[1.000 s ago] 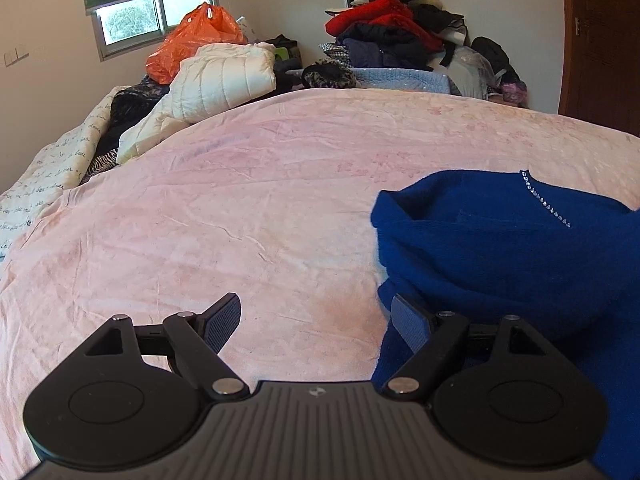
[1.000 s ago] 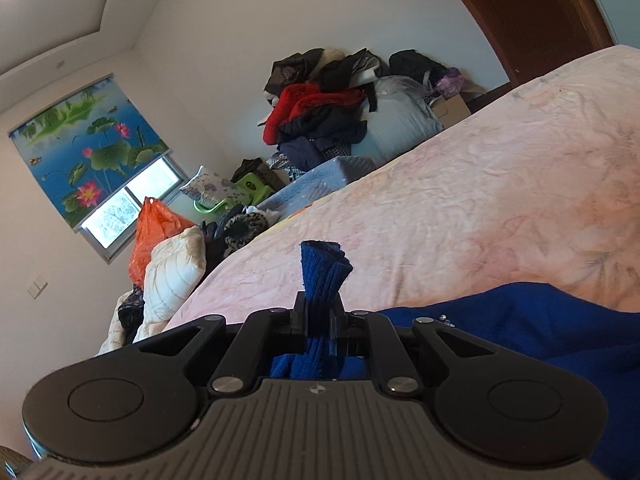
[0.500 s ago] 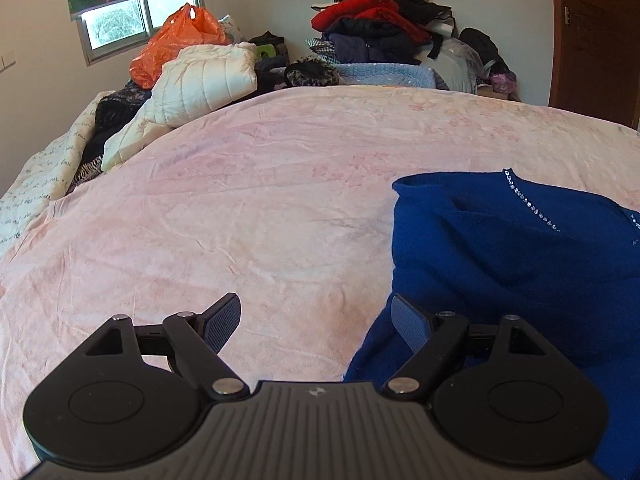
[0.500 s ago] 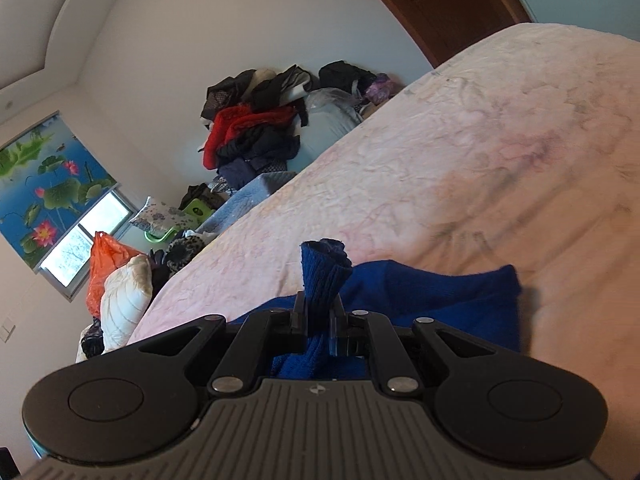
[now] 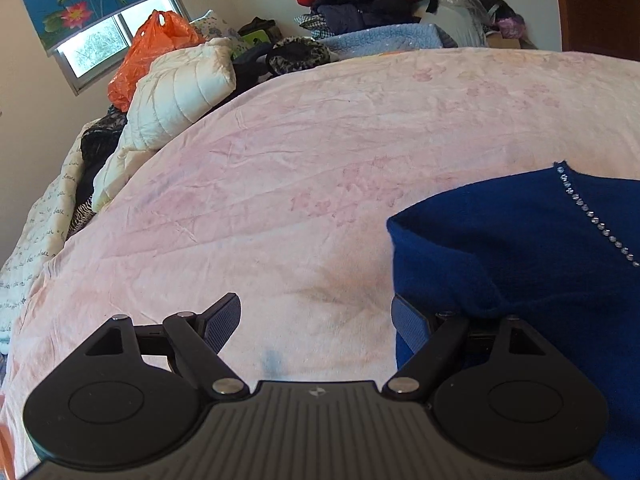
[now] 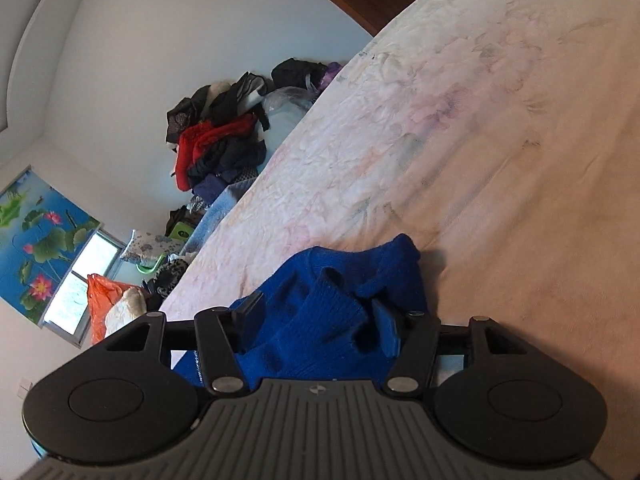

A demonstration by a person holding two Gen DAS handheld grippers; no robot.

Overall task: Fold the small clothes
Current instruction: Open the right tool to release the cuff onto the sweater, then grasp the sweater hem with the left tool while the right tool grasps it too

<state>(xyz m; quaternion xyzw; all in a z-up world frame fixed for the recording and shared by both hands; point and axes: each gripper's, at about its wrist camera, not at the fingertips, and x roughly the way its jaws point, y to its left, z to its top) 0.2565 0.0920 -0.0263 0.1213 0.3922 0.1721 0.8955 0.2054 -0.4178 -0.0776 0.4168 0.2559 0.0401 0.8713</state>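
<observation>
So my right hand-held gripper (image 6: 318, 322) has just been opening, releasing the blue sweater (image 5: 520, 248) between its jaws; left hand-held gripper (image 5: 316, 320) spread empty; folding barely started on the bed (image 5: 320, 160).

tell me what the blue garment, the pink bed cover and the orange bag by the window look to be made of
Blue garment: looks like a soft matte knit, maybe wool or acrylic; ribbed cuff and a row of shiny studs.
Pink bed cover: thin woven sheet, probably cotton, matte, finely creased, faint floral print.
Orange bag: thin plastic, glossy, crinkled, lets light through.
</observation>
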